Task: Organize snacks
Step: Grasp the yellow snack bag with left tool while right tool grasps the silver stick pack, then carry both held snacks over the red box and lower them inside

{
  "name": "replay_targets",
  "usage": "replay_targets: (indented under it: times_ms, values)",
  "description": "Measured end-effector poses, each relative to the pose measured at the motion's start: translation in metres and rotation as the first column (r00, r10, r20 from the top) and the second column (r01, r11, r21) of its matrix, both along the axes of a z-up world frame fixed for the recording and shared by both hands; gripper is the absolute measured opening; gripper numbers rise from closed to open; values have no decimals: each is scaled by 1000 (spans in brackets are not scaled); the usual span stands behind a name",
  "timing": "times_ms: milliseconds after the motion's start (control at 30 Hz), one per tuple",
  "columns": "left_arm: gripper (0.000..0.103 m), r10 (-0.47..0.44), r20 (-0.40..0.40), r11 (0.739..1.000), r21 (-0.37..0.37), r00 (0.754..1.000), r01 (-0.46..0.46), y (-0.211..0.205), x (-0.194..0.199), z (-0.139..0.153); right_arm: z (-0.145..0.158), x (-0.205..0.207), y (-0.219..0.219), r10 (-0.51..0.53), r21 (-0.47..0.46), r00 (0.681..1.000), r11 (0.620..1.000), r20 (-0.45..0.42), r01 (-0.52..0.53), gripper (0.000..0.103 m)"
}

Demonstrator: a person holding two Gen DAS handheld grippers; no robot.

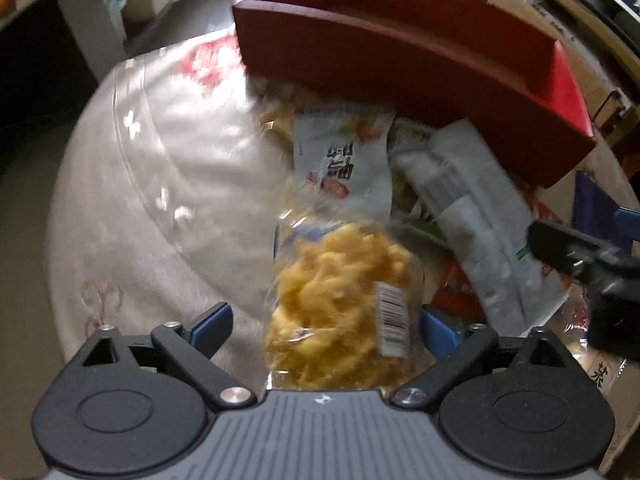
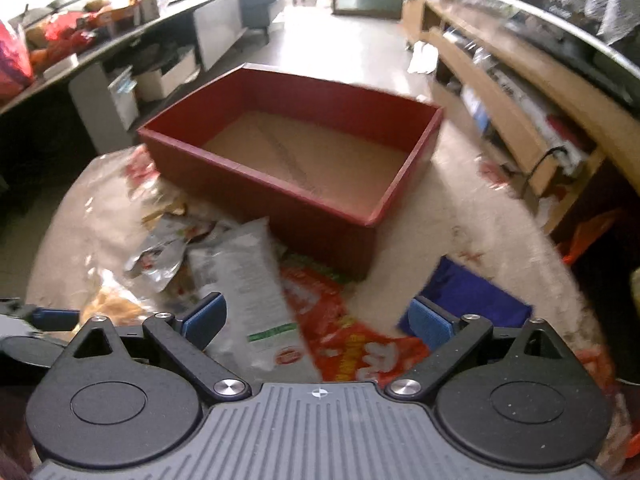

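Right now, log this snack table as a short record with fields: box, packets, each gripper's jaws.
box: red box, open top, nothing inside, bare brown floor showing
packets: all outside the box, piled on the table against its near wall
yellow snack bag: clear wrapper, lying between the left gripper jaws, pads not pressing it
grey packet: long, lying over the orange packet
blue packet: apart, right of the pile
right gripper: jaws wide, holding nothing, over the grey and orange packets
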State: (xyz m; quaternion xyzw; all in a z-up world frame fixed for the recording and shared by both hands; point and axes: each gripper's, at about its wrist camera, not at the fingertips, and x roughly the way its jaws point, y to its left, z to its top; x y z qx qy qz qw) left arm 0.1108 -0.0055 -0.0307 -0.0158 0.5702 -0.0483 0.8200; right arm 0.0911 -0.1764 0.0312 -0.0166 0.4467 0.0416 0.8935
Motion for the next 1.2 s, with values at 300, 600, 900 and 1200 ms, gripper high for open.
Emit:
replay_targets:
  times_ms: [300,600,900,1200]
  values:
    - [80,-31,34,999,15,999,31,11,-9,3,-25,22,43,129,-80,989,988,-77,-135,97]
    - [103,-51,60,997,60,997,48,21,-5,-10,-53,38,63,162,-135,976,974,-148,-183,100]
    - [87,-16,54,999,41,998,14,37,-3,-6,-33,26,39,144,2,977,989,-159,-145,60]
    - [60,26,43,999,-29,999,-24,41,-11,11,-23,3,31,138,-5,982,990,-131,-140,51]
